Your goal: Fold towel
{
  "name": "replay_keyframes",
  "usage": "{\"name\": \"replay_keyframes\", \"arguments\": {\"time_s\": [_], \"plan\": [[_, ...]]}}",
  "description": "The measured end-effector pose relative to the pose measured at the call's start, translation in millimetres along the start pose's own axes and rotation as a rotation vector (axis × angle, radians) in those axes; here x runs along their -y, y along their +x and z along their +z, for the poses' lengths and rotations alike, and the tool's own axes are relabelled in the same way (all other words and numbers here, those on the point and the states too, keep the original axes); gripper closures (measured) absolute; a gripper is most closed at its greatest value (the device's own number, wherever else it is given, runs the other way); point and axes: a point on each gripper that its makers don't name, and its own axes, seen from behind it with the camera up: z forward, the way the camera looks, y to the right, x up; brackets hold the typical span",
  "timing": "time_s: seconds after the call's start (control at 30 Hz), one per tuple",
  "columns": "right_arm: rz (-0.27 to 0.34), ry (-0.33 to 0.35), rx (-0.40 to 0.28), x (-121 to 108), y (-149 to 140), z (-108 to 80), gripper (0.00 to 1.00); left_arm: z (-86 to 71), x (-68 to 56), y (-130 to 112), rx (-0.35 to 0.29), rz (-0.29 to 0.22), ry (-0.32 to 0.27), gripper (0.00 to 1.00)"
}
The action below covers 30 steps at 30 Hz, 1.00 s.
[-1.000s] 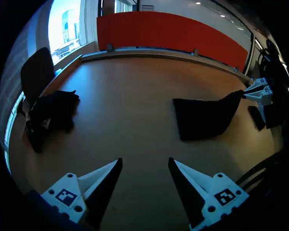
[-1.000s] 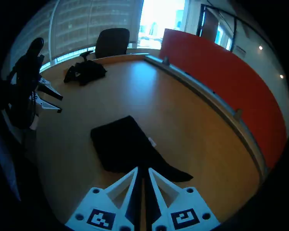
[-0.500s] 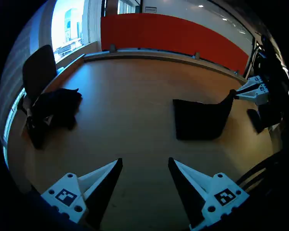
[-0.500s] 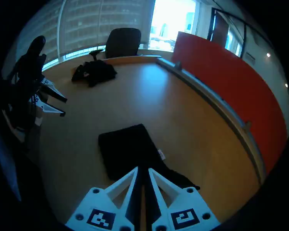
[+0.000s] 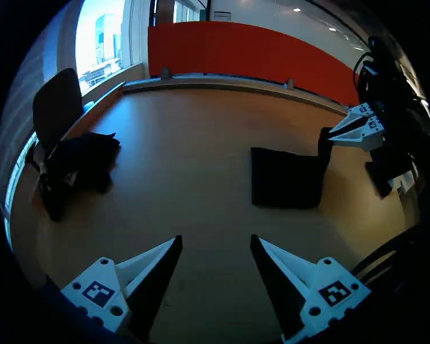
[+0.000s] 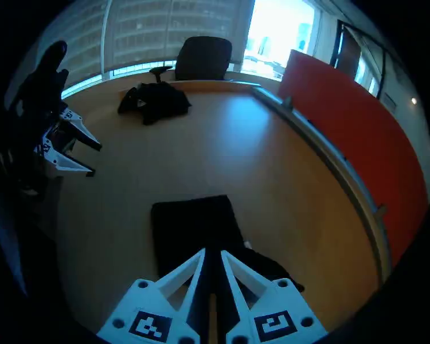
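Note:
A black towel [image 5: 285, 182] lies on the wooden table, its right corner lifted off the surface. In the right gripper view the same towel [image 6: 195, 229] spreads just ahead of my right gripper [image 6: 212, 258], which is shut on its near corner. From the left gripper view, that right gripper [image 5: 334, 129] hangs at the towel's raised right end. My left gripper [image 5: 215, 243] stands open over bare table, well short of the towel, and appears as the left gripper [image 6: 89, 157] at the left edge of the right gripper view.
A heap of dark cloth [image 5: 80, 160] lies at the table's far left by an office chair [image 5: 53, 109]. An orange partition [image 5: 255, 51] runs along the table's back edge. In the right gripper view the heap of cloth [image 6: 155, 98] sits near the chair [image 6: 203, 57].
The right gripper has carried the towel's corner up and leftward over the cloth, so the towel looks narrower and more square. The left gripper has stayed still and open.

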Motion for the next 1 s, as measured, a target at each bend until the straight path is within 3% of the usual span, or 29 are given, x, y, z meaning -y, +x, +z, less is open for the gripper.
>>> {"name": "replay_keyframes", "arguments": {"time_s": [0.2,0.47,0.67,0.83,1.0], "plan": [[-0.022,0.033,0.003,7,11,18.4,0.95,-1.3,1.7,0,-0.002,-0.014,0.006,0.12],[-0.048,0.115,0.023,40,21,66.9,0.95,-8.0,8.8,-4,-0.006,-0.032,0.030,0.12],[-0.027,0.172,0.061,64,12,99.0,0.95,-10.7,12.3,-11,-0.004,-0.061,0.045,0.12],[-0.018,0.179,0.076,67,8,103.9,0.94,-11.2,12.7,-15,-0.002,-0.073,0.047,0.12],[-0.010,0.170,0.073,63,8,100.3,0.80,-10.1,13.1,-16,0.000,-0.075,0.046,0.13]]}}
